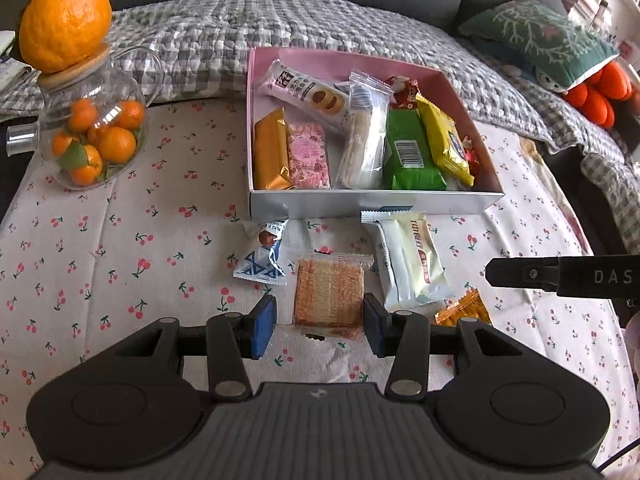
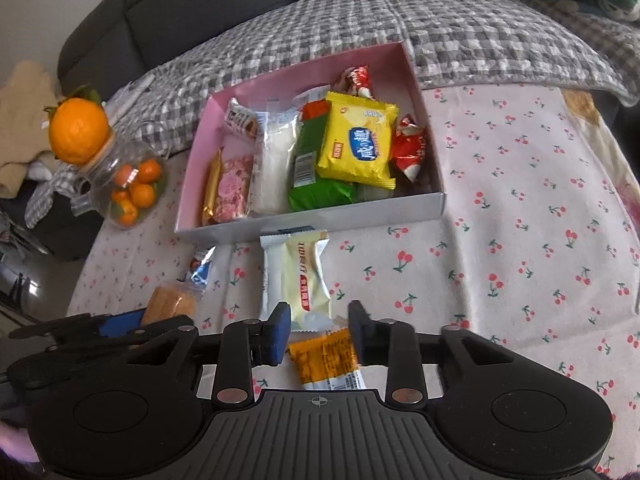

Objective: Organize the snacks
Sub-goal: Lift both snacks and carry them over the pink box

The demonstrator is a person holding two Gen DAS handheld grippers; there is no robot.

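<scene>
Pink-lined cardboard box (image 1: 460,200), shallow and rectangular, sits on a cherry-print cloth (image 1: 120,260) and is already well stocked with crinkly foil and film packets. Four snacks lie loose in front of it: a clear-wrapped toasted cracker (image 1: 329,295), a cream pillow-pack bar (image 1: 410,262), a small blue-and-white sachet (image 1: 264,258), and an orange foil packet (image 2: 326,358). Left gripper (image 1: 320,326) is spread wide with the cracker between its blue pads (image 1: 262,326), gripping nothing. Right gripper (image 2: 320,332) is likewise parted, straddling the orange packet without pinching it. Step in hand, by judgement: collecting the last loose items. Next move likely calls for closing gently on thin, slippery wrappers, then lifting over the box's near wall.
</scene>
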